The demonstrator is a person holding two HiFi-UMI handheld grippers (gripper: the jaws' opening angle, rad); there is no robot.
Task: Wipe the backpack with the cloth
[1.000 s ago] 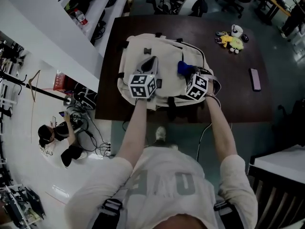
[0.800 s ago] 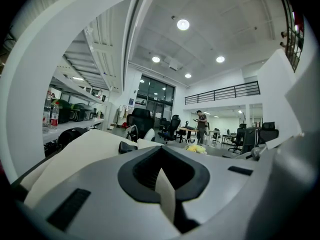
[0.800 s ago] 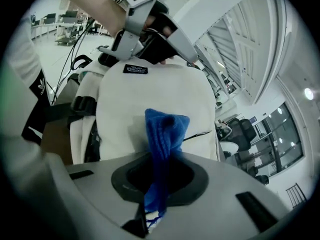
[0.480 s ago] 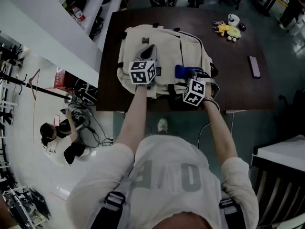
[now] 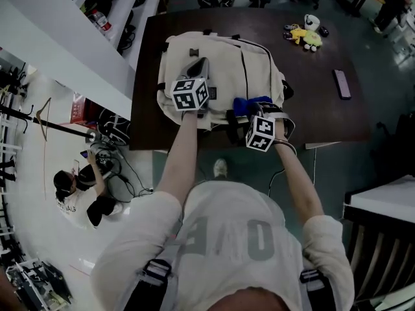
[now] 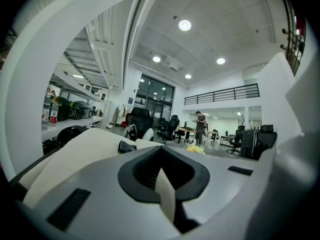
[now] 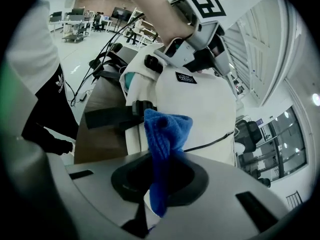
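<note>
We look down on a dark counter [image 5: 318, 115] with a cream backpack [image 5: 259, 67] lying flat on its left half. The bag's lower end and black straps reach the counter's near edge.

Our left claw [image 5: 200, 63] lies on the middle of the bag's left side. Its own view shows it closed, with nothing that we can make out between its two halves, and the cream fabric spreads out just beyond it. We judge that it presses down to pin the bag, so the soft fabric does not slide or bunch under the wiping.

Our right claw [image 7: 156, 186] is clamped on a blue cloth [image 7: 167, 129], which stands up out of it in a bunched fold. In the head view the cloth sits against the bag's lower right part, close to the counter's near edge. We judge that it is held by one end so the loose fold can drag over the fabric, and that wiping is under way there, with the bag's far part yet to be covered.

A small yellow toy [image 5: 305, 36] lies near the far right corner. A flat dark object [image 5: 342, 84] lies by the right edge, well apart from the bag.
</note>
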